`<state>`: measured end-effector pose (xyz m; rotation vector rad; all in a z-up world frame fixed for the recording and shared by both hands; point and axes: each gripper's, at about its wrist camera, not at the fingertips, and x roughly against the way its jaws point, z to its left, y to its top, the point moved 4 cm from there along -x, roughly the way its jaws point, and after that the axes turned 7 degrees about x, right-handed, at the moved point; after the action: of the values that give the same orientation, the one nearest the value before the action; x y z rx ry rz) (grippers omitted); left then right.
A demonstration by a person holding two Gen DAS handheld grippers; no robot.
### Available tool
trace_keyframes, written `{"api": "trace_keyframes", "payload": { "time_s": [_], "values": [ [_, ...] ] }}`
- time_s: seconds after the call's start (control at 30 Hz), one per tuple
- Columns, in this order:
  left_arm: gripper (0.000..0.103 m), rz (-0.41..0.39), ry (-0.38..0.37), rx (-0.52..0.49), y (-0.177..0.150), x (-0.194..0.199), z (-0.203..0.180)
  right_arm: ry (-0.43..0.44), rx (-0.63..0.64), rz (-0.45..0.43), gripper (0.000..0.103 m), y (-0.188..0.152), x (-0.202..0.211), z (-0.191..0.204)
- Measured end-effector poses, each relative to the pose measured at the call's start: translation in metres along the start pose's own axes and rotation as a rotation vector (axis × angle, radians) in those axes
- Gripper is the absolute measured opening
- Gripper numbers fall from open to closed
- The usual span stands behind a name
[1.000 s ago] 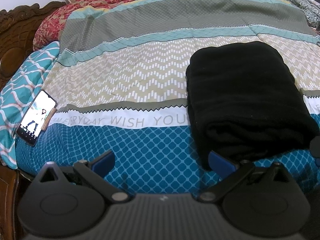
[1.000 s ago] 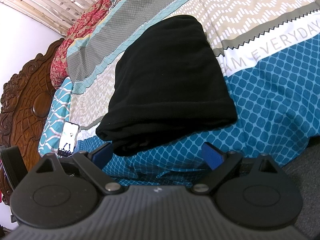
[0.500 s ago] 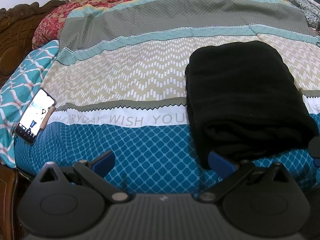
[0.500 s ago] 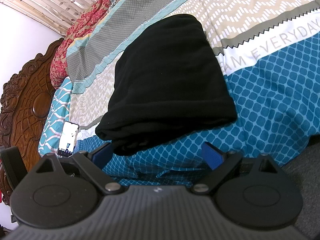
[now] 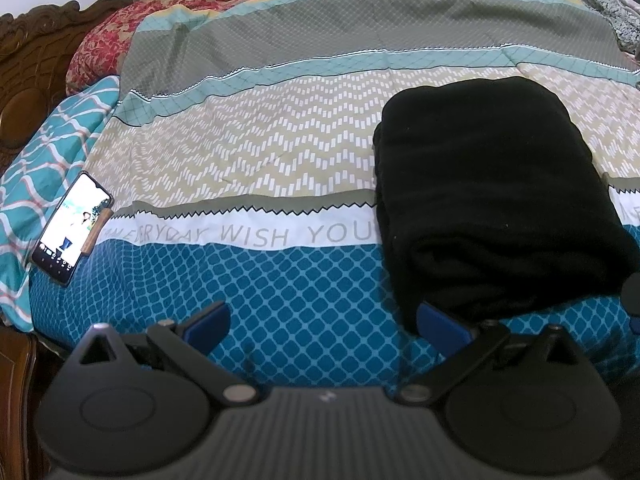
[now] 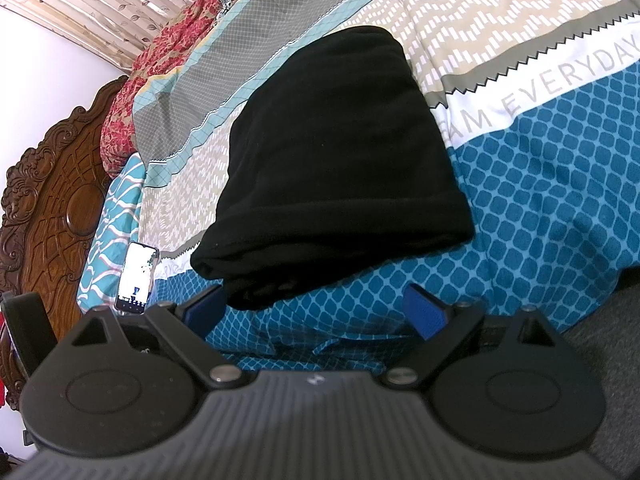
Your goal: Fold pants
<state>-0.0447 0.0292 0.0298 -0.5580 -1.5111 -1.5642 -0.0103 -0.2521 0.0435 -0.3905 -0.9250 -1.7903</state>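
Nothing has moved much since a second ago: both views match apart from a slight drift of the left camera. Bedspread [image 5: 280, 288], striped and patterned, fills both views. Black pants [image 5: 492, 184] lie folded in a compact stack on it, across the white lettered band and the blue diamond section, near the bed's front edge. Left gripper [image 5: 320, 320] hovers before that edge, jaws wide apart, empty. Right gripper [image 6: 316, 308] likewise spread and empty, just in front of the stack. Phone [image 5: 72, 228], screen lit, sits on the teal pillow [image 5: 36, 160] by the carved headboard [image 6: 52, 200].
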Motion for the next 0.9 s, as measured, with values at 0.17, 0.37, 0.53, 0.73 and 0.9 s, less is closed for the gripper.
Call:
{"api": "trace_keyframes", "payload": {
  "time_s": [0.17, 0.37, 0.53, 0.73, 0.9],
  "values": [
    [0.103, 0.003, 0.001, -0.001, -0.001, -0.0001, 0.0003, 0.001, -0.002, 0.001, 0.097, -0.0023, -0.0008, -0.0003],
    [0.103, 0.006, 0.003, -0.001, -0.0008, -0.0002, 0.0001, 0.001, -0.003, 0.003, 0.097, -0.0029, -0.0007, -0.0005],
    [0.103, 0.006, 0.003, -0.001, -0.0008, -0.0002, 0.0001, 0.001, -0.003, 0.002, 0.097, -0.0025, -0.0006, -0.0008],
    [0.103, 0.004, 0.004, -0.002, -0.0008, -0.0002, 0.0001, 0.001, -0.003, 0.002, 0.097, -0.002, -0.0006, -0.001],
    [0.103, 0.005, 0.005, -0.004, -0.0011, -0.0004, 0.0011, 0.001, -0.003, 0.003, 0.097, -0.0019, -0.0008, -0.001]
  ]
}}
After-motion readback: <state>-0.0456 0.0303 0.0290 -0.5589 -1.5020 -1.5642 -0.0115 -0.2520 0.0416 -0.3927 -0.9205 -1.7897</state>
